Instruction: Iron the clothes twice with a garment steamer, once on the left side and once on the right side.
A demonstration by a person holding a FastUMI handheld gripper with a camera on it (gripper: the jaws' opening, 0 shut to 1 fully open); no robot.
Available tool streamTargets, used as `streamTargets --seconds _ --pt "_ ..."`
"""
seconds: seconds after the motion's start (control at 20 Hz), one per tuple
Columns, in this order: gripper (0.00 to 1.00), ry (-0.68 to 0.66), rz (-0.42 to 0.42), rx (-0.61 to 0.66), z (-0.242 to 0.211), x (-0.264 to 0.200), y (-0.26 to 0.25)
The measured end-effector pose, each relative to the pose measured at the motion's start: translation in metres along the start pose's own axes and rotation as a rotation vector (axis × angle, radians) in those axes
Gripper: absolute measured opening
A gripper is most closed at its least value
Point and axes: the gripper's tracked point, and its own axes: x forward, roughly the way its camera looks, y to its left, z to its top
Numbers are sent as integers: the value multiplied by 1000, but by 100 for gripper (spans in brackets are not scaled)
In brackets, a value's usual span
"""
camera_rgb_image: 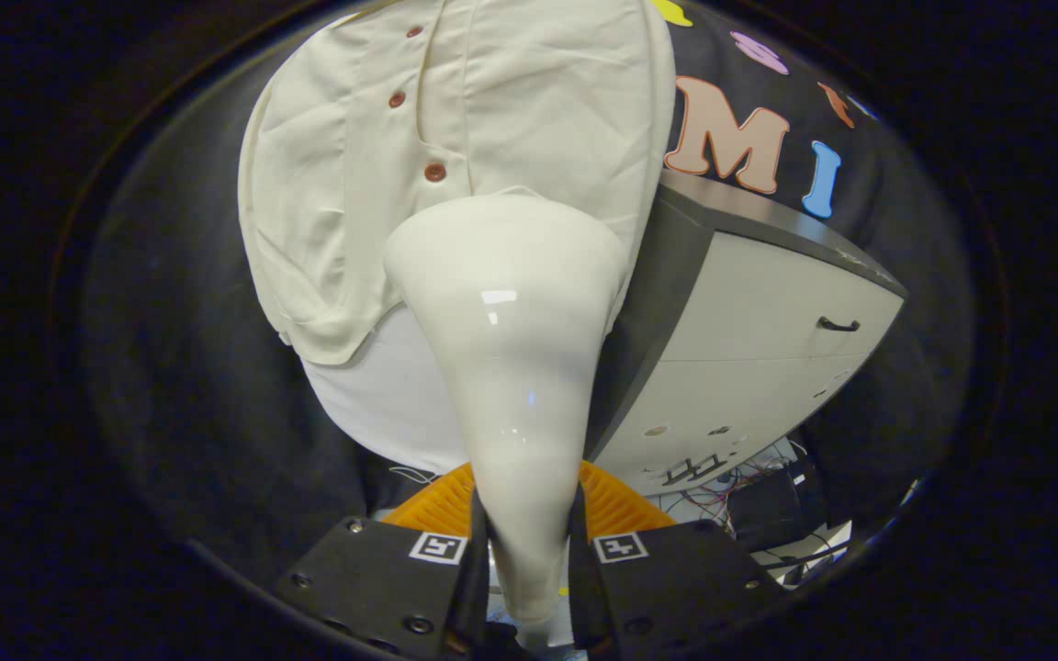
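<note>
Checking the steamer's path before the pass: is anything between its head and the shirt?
Nothing visible. The gripper is shut on the steamer, whose wide head lies right against the cream shirt below the buttons. The cabinet stands beside the shirt, off the path.

- One gripper [523, 560], its two fingers [382, 578] pressed on either side of the steamer's handle.
- One white garment steamer [511, 312].
- One cream shirt [455, 138].
- Three brown buttons [435, 172] showing on the shirt.
- One grey-topped cabinet [749, 340] with one dark handle [838, 324].
</note>
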Motion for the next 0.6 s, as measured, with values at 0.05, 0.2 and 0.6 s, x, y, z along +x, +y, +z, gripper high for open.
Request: streamTargets --seconds 0.05,0.2,0.6 --pt "36 -11 -2 4 0 -9 -1" --pt "36 -60 -1 3 5 -39 -3" --pt "36 -185 2 1 32 -112 1"
